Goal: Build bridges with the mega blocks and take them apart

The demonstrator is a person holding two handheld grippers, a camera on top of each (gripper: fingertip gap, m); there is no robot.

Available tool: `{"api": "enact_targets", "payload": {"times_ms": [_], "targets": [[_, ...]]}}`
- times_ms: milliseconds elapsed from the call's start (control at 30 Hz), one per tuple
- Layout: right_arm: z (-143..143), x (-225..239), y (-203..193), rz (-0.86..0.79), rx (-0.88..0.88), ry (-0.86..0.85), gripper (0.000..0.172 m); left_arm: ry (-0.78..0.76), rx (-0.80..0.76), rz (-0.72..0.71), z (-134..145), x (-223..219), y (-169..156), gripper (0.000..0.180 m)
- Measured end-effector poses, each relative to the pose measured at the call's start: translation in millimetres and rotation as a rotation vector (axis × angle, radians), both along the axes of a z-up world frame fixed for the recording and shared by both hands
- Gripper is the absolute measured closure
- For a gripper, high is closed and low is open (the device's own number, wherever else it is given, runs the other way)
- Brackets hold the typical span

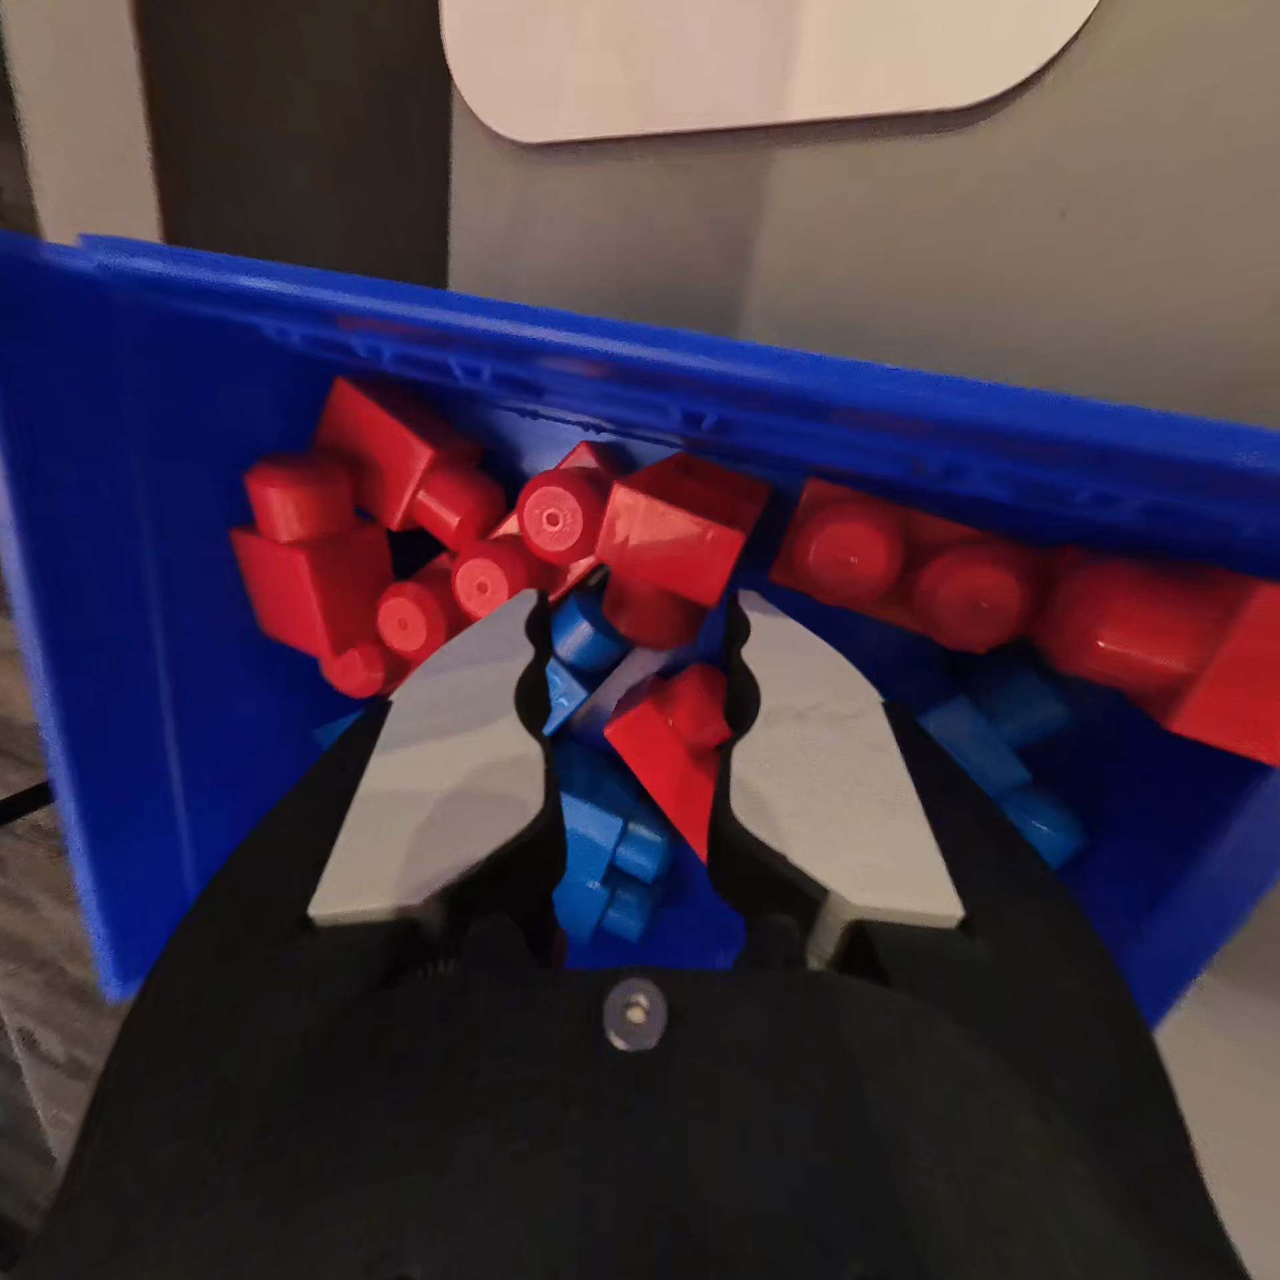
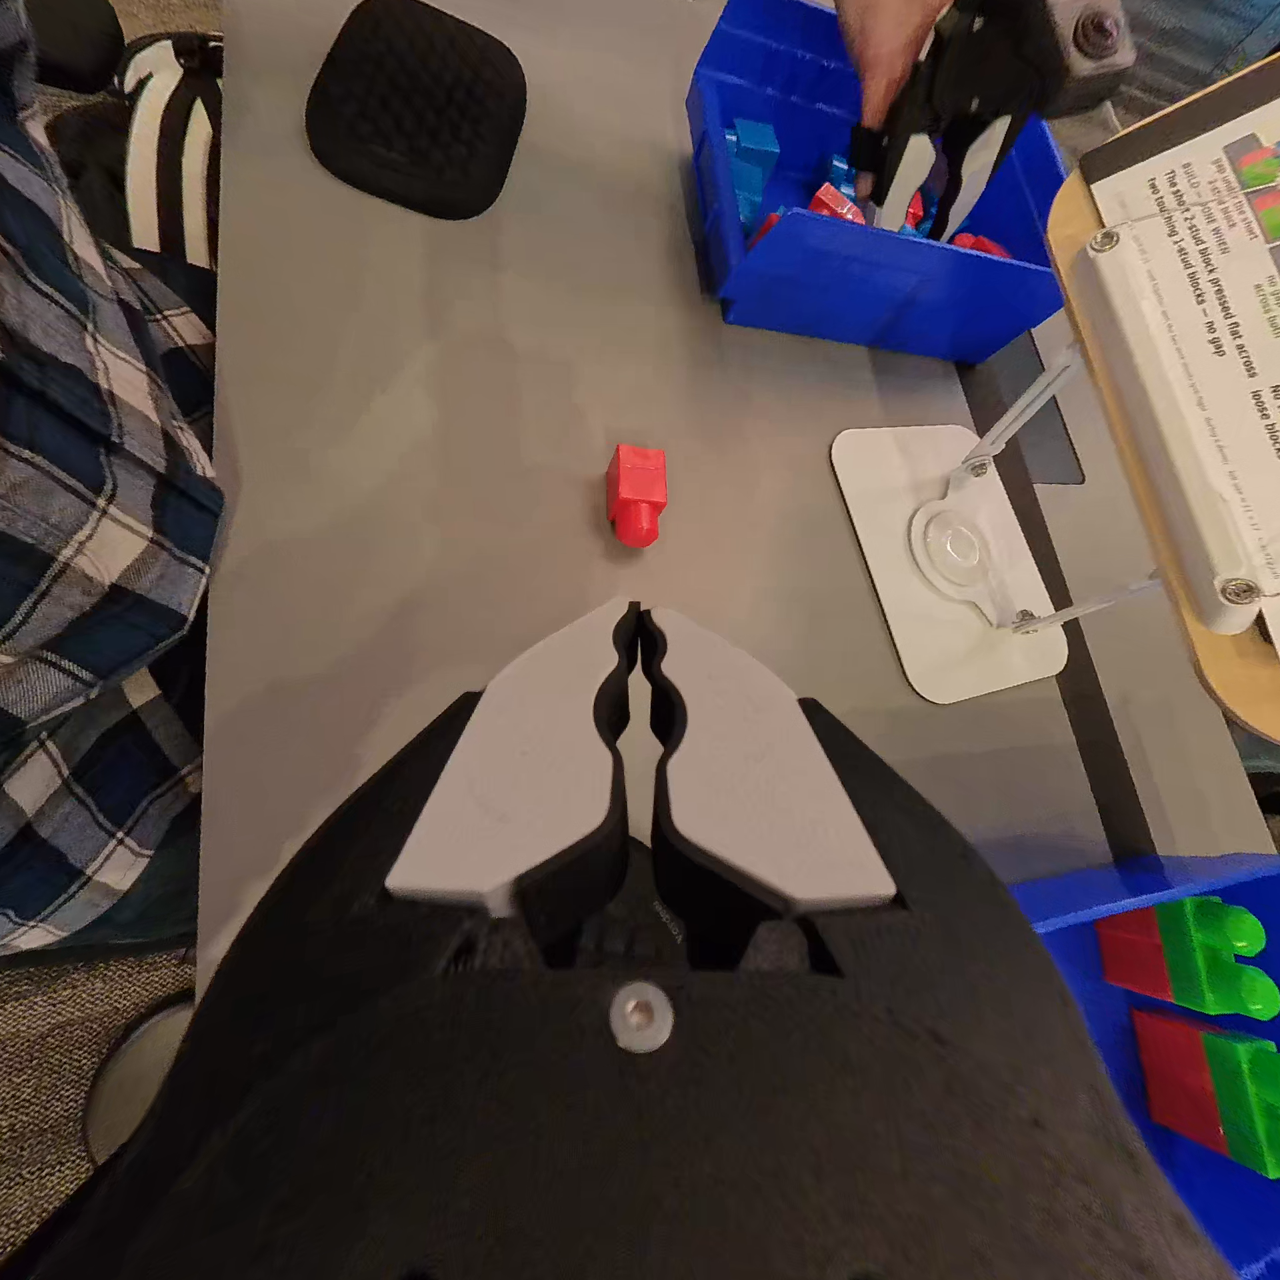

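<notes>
**Reaching into the bin for a second block**

Left wrist view: the left gripper (image 1: 641, 637) sits inside the blue bin (image 1: 692, 374), jaws parted among loose red and blue blocks. A small red block (image 1: 668, 734) lies between its fingers, against the right one; motion blur hides whether the pads press it, so I cannot tell if it is gripped. The next move probably calls for closing squarely.

Right wrist view: the right gripper (image 2: 638, 609) is clenched on nothing, above the table (image 2: 415, 415). One red single-stud block (image 2: 636, 495) lies just ahead of its tips. To its right, another bin with red-and-green blocks (image 2: 1205, 1004) is cut off.
</notes>
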State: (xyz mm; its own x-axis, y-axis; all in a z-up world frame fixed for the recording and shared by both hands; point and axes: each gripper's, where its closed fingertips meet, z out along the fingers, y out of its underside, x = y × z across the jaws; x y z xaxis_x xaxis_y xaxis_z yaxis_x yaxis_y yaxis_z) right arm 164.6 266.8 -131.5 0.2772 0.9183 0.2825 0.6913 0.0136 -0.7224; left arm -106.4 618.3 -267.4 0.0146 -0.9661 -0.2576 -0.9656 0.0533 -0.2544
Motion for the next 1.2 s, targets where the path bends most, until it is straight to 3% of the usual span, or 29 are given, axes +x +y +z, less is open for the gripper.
{"api": "enact_targets", "payload": {"times_ms": [67,167,333,400,467,633,767,933,967,1000,1067,1200], "targets": [[0.7,-2.0,-0.8,0.0,-0.003,0.014,0.172,-0.03,-0.048,-0.023,-11.4,5.9,-2.4,0.146],[1.4,-2.9,0.6,-0.004,-0.005,0.022,0.172,-0.089,-0.096,0.016,-3.5,5.1,-5.0,0.151],[3.9,-7.0,-2.5,0.01,-0.004,0.036,0.172,-0.288,-0.176,0.089,51.8,-1.1,-34.0,0.151],[4.1,-8.3,-3.9,0.015,-0.003,0.033,0.172,-0.339,-0.243,0.034,79.6,6.8,-76.9,0.151],[5.6,-10.9,-6.0,0.024,-0.002,0.04,0.172,-0.269,-0.232,-0.045,89.5,14.9,-122.1,0.152],[8.3,-21.0,-13.6,0.049,0.001,0.035,0.172,-0.166,-0.217,-0.191,75.5,57.9,-204.8,0.151],[7.8,-25.6,-22.5,0.057,0.0,0.019,0.172,-0.161,-0.417,-0.242,41.4,91.8,-253.1,0.152],[7.9,-26.3,-31.0,0.071,-0.006,0.021,0.172,-0.069,-0.505,-0.215,-14.7,106.8,-260.9,0.15],[8.2,-25.4,-31.4,0.072,-0.006,0.023,0.172,-0.061,-0.517,-0.228,-20.0,106.9,-262.7,0.136],[8.8,-24.5,-31.6,0.073,-0.005,0.026,0.172,-0.101,-0.54,-0.23,-18.5,111.0,-264.5,0.123],[11.4,-22.1,-31.2,0.074,0.0,0.038,0.172,-0.176,-0.553,-0.234,-3.1,112.0,-265.4,0.115],[14.7,-17.8,-30.8,0.079,0.0,0.071,0.172,-0.214,-0.247,-0.174,45.5,72.9,-199.8,0.119]]}}
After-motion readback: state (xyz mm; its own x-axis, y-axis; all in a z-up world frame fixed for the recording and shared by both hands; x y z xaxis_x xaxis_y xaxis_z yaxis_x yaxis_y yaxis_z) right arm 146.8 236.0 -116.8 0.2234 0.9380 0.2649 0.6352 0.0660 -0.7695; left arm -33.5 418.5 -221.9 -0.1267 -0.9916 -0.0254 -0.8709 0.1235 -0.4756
